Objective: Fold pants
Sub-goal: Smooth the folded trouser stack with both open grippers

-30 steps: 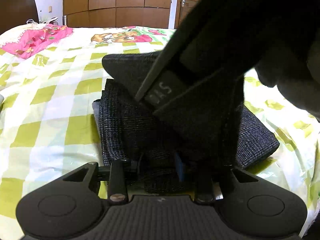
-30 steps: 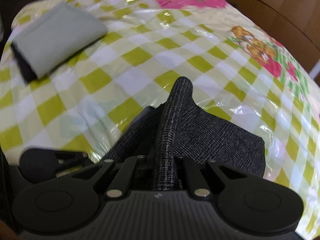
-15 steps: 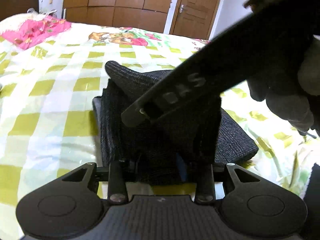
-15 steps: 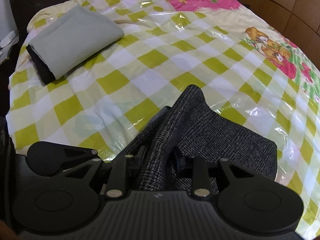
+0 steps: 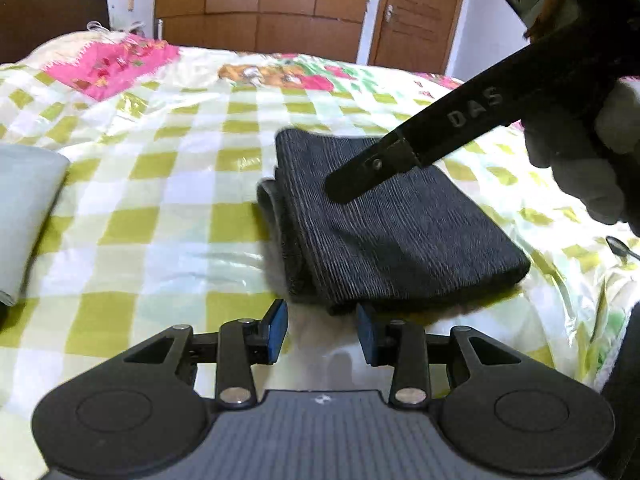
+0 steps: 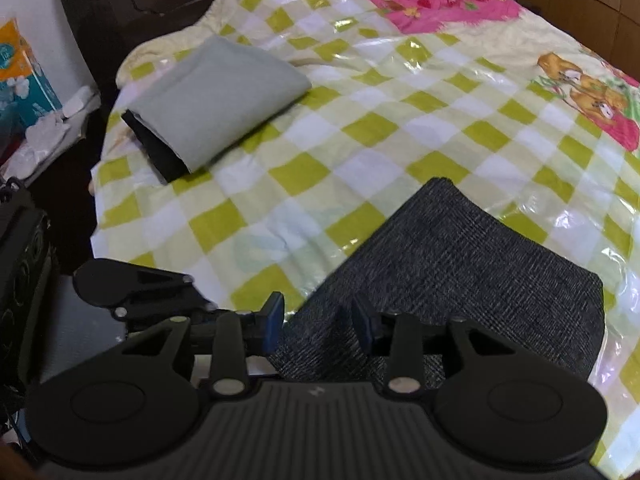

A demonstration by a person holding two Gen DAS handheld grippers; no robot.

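Note:
The dark grey woven pants (image 5: pixel 392 224) lie folded in a flat rectangle on the checked bedspread (image 5: pixel 168 208). They also show in the right wrist view (image 6: pixel 460 272). My left gripper (image 5: pixel 322 330) is open and empty, just in front of the pants' near edge. My right gripper (image 6: pixel 316 322) is open and empty, hovering over the near corner of the pants. In the left wrist view one right gripper finger (image 5: pixel 400 160) reaches in above the pants from the upper right.
A folded light grey garment (image 6: pixel 216 96) over a black one lies at the bed's left edge, also seen in the left wrist view (image 5: pixel 24 208). Wooden wardrobes and a door (image 5: pixel 416 12) stand behind the bed. Clutter sits beside the bed (image 6: pixel 28 92).
Both grippers held raised folds of the pants; both have opened and let go. The pants now lie flat and folded, and both grippers have pulled back.

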